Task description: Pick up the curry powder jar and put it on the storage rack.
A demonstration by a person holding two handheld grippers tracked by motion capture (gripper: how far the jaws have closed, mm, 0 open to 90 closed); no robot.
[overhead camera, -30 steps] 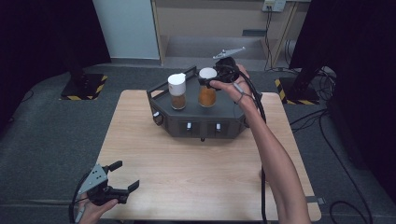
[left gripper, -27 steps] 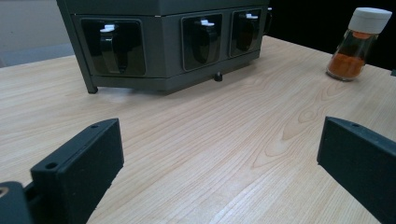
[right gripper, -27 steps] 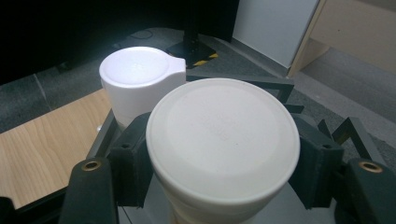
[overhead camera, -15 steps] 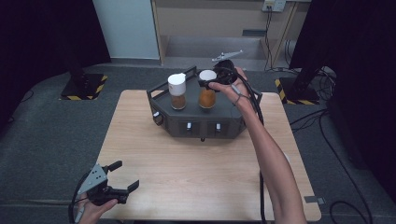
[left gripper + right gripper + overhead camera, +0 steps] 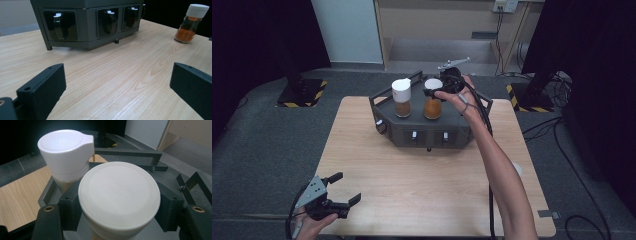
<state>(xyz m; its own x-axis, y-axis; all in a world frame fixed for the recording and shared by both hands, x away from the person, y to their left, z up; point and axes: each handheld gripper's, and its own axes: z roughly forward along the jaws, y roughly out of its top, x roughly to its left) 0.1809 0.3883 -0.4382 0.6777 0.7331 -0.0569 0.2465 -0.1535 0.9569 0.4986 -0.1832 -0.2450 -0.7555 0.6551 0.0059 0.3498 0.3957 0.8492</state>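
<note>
bare tabletop [image 5: 422, 180] ahead, rack [image 5: 427, 132] beyond

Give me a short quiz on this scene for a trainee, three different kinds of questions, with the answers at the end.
1. True or false: the right tongs are shut on the white lid of the right-hand jar.
2. How many white-lidded jars stand on the dark rack in the high view?
3. The left tongs are: A) open, by the near left corner of the table; B) shut on a jar; C) resting on the rack.

Key: 1 true; 2 two; 3 A.
</note>
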